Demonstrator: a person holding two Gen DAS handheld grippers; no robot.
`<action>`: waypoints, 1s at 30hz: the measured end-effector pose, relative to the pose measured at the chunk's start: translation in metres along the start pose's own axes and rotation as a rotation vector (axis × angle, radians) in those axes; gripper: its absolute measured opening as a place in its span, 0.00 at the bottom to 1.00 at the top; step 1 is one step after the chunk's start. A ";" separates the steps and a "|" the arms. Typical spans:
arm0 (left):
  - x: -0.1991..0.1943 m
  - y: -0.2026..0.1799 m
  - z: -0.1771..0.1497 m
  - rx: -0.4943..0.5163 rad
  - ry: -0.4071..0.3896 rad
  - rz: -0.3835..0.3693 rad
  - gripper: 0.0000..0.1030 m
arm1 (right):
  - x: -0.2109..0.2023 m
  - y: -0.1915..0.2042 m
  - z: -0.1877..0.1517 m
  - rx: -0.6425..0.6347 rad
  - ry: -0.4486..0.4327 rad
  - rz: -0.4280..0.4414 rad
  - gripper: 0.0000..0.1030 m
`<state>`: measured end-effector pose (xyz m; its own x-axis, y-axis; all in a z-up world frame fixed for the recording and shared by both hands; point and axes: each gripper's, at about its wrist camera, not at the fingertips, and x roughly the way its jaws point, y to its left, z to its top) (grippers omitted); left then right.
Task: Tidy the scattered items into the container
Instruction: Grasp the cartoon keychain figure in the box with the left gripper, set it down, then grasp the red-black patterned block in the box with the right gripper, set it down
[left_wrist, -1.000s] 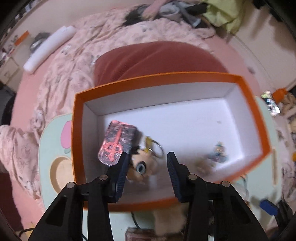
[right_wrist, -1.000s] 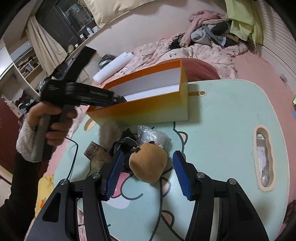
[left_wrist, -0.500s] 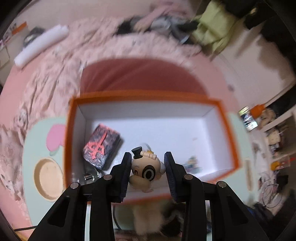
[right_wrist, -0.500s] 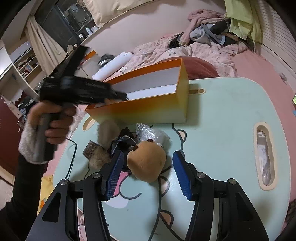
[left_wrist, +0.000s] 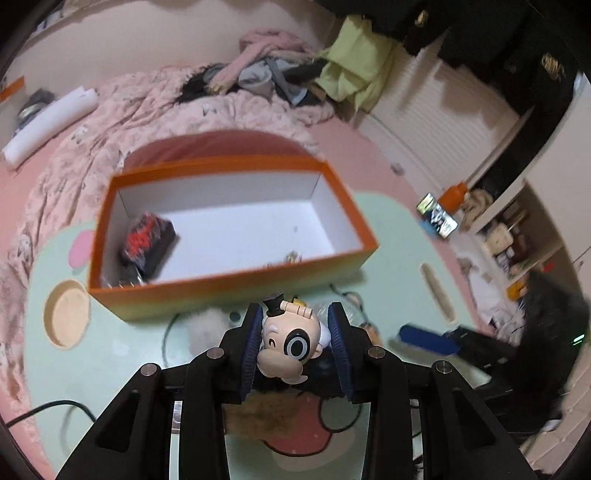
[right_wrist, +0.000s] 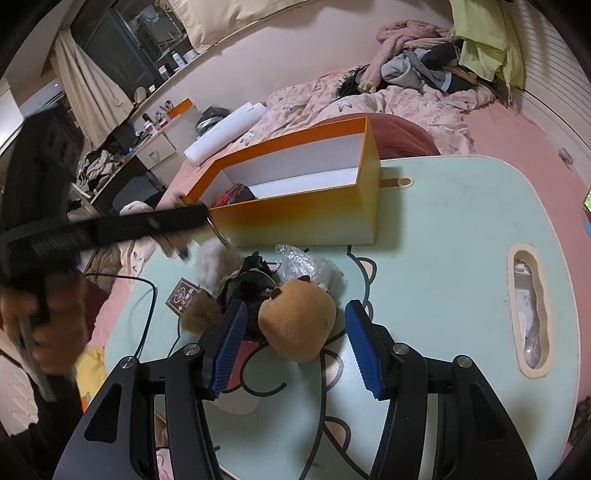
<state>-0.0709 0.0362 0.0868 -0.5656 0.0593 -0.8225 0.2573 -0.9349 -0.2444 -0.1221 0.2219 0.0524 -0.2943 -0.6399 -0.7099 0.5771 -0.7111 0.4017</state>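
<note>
— That little figurine (left_wrist: 290, 341) is clamped in the left gripper (left_wrist: 293, 345), jaws tight on its head, held above the table (left_wrist: 391, 266) just short of the orange box (left_wrist: 236, 284). If it slips, it falls into the clutter.

— And the right gripper (right_wrist: 293, 345)?

— Angled down, jaws released, either side of the brown plush (right_wrist: 297, 323), not touching it.

one orange box (right_wrist: 303, 218), one figurine (left_wrist: 290, 341), one brown plush (right_wrist: 297, 323), one dark pouch (left_wrist: 147, 240), two grippers (left_wrist: 295, 345) (right_wrist: 293, 347).
</note>
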 end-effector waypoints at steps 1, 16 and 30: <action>0.005 0.002 -0.003 -0.007 0.010 -0.004 0.33 | 0.000 0.000 0.000 0.000 0.001 -0.002 0.55; -0.040 0.035 -0.066 -0.065 -0.240 0.177 0.70 | 0.003 -0.001 -0.002 0.009 0.011 -0.008 0.55; -0.028 0.033 -0.132 -0.021 -0.220 0.302 0.78 | 0.001 0.029 0.021 -0.036 0.000 0.014 0.55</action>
<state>0.0569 0.0501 0.0337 -0.6156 -0.2970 -0.7300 0.4532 -0.8912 -0.0196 -0.1212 0.1946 0.0759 -0.2860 -0.6498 -0.7043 0.6079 -0.6911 0.3909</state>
